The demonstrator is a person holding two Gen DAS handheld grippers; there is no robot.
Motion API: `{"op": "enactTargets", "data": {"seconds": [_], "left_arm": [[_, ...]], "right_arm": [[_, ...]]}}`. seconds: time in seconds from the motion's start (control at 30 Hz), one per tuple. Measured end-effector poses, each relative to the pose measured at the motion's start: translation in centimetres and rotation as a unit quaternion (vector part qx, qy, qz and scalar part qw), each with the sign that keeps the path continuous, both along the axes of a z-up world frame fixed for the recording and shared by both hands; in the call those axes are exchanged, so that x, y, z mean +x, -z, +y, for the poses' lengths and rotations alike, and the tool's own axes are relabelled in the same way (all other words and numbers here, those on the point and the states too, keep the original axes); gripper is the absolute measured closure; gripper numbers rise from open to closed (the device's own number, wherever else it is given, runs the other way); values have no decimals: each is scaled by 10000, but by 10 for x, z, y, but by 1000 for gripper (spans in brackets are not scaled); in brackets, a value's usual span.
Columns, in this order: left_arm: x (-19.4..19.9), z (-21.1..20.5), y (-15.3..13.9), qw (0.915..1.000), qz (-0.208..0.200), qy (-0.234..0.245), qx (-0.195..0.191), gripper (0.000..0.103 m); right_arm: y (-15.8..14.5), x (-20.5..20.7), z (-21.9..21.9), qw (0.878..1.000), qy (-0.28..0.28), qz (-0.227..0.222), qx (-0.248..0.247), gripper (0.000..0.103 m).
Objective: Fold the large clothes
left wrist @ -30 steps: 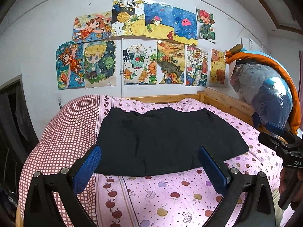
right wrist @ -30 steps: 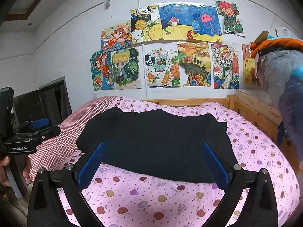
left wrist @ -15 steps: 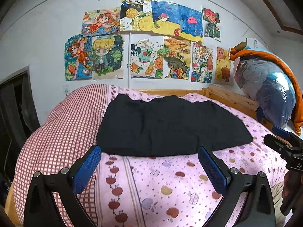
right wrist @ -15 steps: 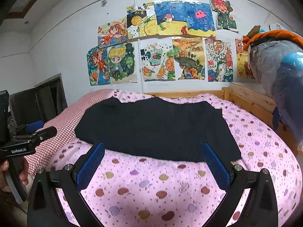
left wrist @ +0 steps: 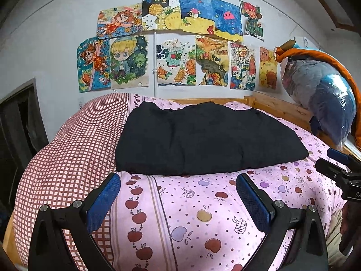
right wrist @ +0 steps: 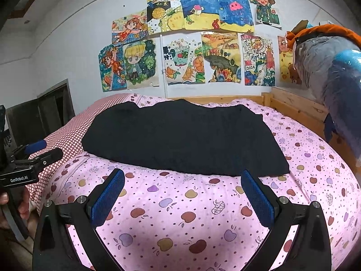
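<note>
A black garment [left wrist: 203,137] lies folded into a wide flat rectangle on the pink apple-print bedsheet [left wrist: 203,216]; it also shows in the right wrist view [right wrist: 185,140]. My left gripper [left wrist: 178,198] is open and empty, held back from the garment's near edge over the sheet. My right gripper [right wrist: 183,196] is open and empty, also short of the near edge. Each gripper shows at the side of the other's view: the right one [left wrist: 338,171] and the left one [right wrist: 31,158].
A red checked pillow or cover [left wrist: 67,149] lies left of the garment. A wooden bed frame [left wrist: 277,106] runs along the back and right. A bagged blue and orange bundle [left wrist: 322,97] sits on the right rail. Drawings [left wrist: 176,43] cover the wall.
Both grippers have drawn back toward the foot of the bed and lower. More bare sheet now lies between the fingers and the garment. The garment has not moved.
</note>
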State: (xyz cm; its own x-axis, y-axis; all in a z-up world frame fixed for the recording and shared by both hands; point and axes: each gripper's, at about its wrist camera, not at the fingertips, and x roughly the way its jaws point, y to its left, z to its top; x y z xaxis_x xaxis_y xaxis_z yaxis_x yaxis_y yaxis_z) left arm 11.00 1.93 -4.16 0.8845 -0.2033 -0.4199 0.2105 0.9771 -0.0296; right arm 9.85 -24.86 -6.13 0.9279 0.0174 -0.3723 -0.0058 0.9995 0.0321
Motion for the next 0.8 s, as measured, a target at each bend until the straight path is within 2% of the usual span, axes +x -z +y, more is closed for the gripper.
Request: {"op": "enactTargets", "data": {"seconds": [0.8], "left_arm": [[0, -3, -1, 9999, -48, 83, 45, 0]], "right_arm": [[5, 1, -3, 10000, 6, 2, 57, 2]]}}
